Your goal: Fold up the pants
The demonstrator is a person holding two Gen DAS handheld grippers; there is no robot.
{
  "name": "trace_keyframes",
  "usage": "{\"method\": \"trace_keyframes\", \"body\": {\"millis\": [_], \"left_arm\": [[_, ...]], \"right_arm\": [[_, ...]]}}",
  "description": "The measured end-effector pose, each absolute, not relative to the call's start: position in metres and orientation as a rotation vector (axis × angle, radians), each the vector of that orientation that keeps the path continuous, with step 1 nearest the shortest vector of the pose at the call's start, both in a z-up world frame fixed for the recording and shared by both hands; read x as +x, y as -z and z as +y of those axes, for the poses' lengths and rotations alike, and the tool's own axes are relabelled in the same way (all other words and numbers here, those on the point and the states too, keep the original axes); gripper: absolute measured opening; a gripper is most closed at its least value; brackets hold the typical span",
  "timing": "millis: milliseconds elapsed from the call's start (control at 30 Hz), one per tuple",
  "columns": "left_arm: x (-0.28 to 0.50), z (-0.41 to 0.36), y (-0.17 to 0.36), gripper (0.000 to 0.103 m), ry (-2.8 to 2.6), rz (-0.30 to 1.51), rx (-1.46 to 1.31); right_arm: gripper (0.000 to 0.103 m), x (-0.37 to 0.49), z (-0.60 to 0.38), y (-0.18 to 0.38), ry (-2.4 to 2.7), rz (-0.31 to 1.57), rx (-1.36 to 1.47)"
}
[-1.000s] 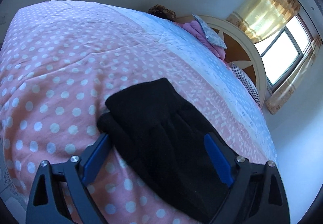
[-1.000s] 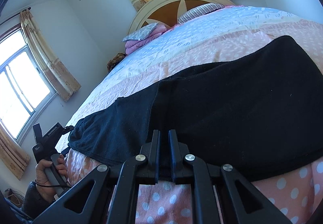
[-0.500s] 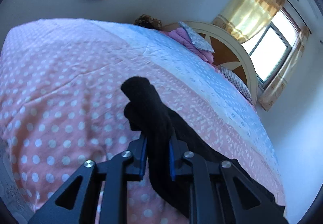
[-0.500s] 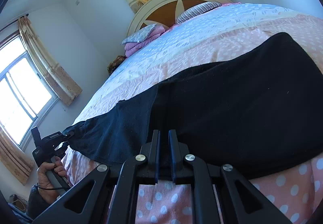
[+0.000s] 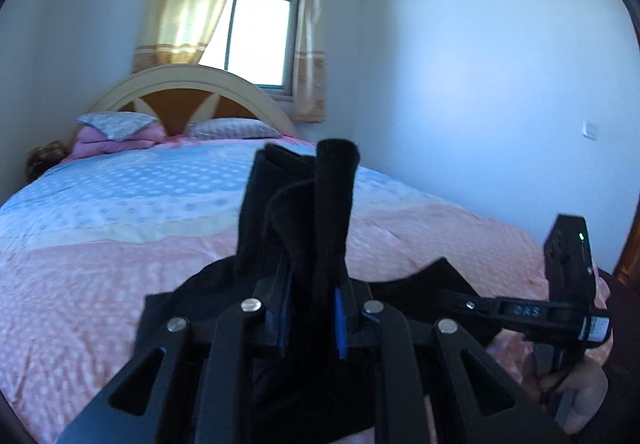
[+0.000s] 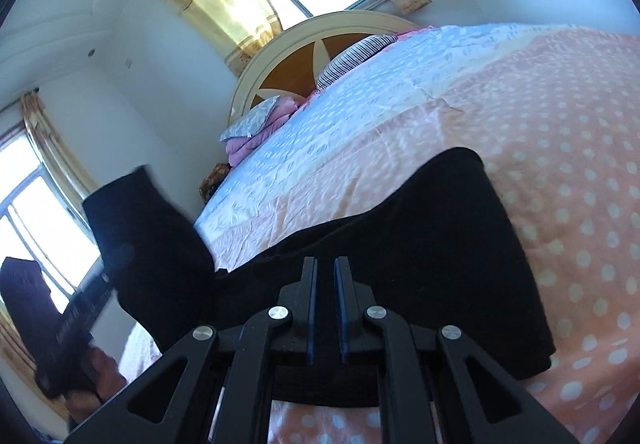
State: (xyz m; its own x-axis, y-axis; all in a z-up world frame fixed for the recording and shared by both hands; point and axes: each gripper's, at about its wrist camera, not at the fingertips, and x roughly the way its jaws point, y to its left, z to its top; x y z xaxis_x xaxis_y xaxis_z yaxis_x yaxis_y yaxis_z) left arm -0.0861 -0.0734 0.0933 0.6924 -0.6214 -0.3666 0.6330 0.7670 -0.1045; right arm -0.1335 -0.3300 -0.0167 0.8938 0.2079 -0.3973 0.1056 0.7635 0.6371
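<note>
**Kid:** Pants first! Where are they?

**Me:** My soft black cloth pants (image 6: 440, 244) lie on the big bed with the pink spotty and blue cover (image 6: 560, 115). One end is up in the air, right in front of my left claw (image 5: 310, 308). The rest lies flat, under and past my right claw (image 6: 324, 308).

**Kid:** Are your claws squeezing?

**Me:** My left claw is clenched on a bunch of the pants. The cloth stands up between its blue pads (image 5: 339, 320). My right claw is pinched nearly closed at the near edge of the pants. I think it grips that edge, but the cloth is dark there, so I cannot be sure.

**Kid:** What step is this?

**Me:** I think it is the first fold. I am lifting one end so it can go over the other end.

**Kid:** What comes next?

**Me:** My left claw should carry its end across to my right claw's side and lay it down flat, edges lined up. My right claw should hold its edge down meanwhile.

**Kid:** What changed?

**Me:** A second ago my left claw was wide open around the flat end. Then it closed. Now that end is lifted high and my left claw has swung to face the wooden headboard (image 5: 188, 99).
</note>
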Motion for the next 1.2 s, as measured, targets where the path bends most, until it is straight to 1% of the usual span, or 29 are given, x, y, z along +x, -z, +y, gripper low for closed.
{"method": "trace_keyframes", "body": {"millis": [100, 167, 267, 333, 367, 400, 433, 467, 500, 533, 567, 633, 700, 833, 967, 1000, 1033, 1100, 1167, 1200], "left_arm": [[-0.092, -0.118, -0.056, 0.018, 0.792, 0.498, 0.133], [-0.099, -0.135, -0.033, 0.019, 0.781, 0.532, 0.247], [-0.111, -0.138, -0.024, 0.025, 0.769, 0.508, 0.357], [-0.116, -0.128, -0.031, 0.034, 0.801, 0.502, 0.36], [-0.123, -0.127, -0.034, 0.05, 0.812, 0.5, 0.358], [-0.125, -0.12, -0.038, 0.068, 0.812, 0.492, 0.354], [-0.129, -0.111, -0.043, 0.075, 0.799, 0.473, 0.347], [-0.132, -0.104, -0.045, 0.079, 0.789, 0.455, 0.337], [-0.135, -0.094, -0.049, 0.079, 0.781, 0.447, 0.323], [-0.135, -0.083, -0.051, 0.079, 0.769, 0.453, 0.304], [-0.132, -0.073, -0.053, 0.079, 0.75, 0.464, 0.282], [-0.125, -0.054, -0.056, 0.079, 0.705, 0.487, 0.224], [-0.113, -0.035, -0.058, 0.079, 0.655, 0.516, 0.165], [-0.096, -0.006, -0.056, 0.08, 0.563, 0.561, 0.071], [-0.084, 0.003, -0.049, 0.08, 0.508, 0.583, 0.054], [-0.084, 0.004, -0.047, 0.08, 0.501, 0.59, 0.048], [-0.082, 0.006, -0.046, 0.08, 0.498, 0.595, 0.043], [-0.076, 0.01, -0.043, 0.08, 0.491, 0.598, 0.04], [-0.073, 0.012, -0.043, 0.08, 0.488, 0.6, 0.038], [-0.073, 0.013, -0.043, 0.08, 0.484, 0.602, 0.035]], "right_arm": [[0.009, -0.135, -0.34, 0.023, -0.06, 0.469, 0.758], [0.009, -0.135, -0.344, 0.027, -0.069, 0.474, 0.776], [0.009, -0.133, -0.35, 0.036, -0.081, 0.493, 0.853], [0.009, -0.131, -0.353, 0.042, -0.097, 0.511, 0.918], [0.009, -0.131, -0.356, 0.045, -0.121, 0.508, 0.963], [0.009, -0.13, -0.359, 0.049, -0.152, 0.495, 1.02], [0.01, -0.131, -0.362, 0.052, -0.187, 0.474, 1.078], [0.01, -0.132, -0.364, 0.054, -0.206, 0.461, 1.11], [0.017, -0.133, -0.365, 0.055, -0.213, 0.454, 1.13], [0.032, -0.133, -0.365, 0.055, -0.212, 0.454, 1.134], [0.039, -0.134, -0.363, 0.054, -0.211, 0.451, 1.131], [0.06, -0.137, -0.359, 0.049, -0.246, 0.409, 1.13], [0.067, -0.14, -0.352, 0.041, -0.259, 0.388, 1.09], [0.067, -0.134, -0.336, 0.037, -0.212, 0.452, 0.982], [0.067, -0.124, -0.303, 0.023, -0.156, 0.536, 0.724], [0.061, -0.124, -0.295, 0.023, -0.143, 0.543, 0.665], [0.052, -0.122, -0.286, 0.022, -0.12, 0.561, 0.599], [0.04, -0.122, -0.281, 0.024, -0.083, 0.585, 0.514], [0.034, -0.121, -0.282, 0.024, -0.087, 0.599, 0.501], [0.027, -0.123, -0.285, 0.024, -0.093, 0.602, 0.517]]}}
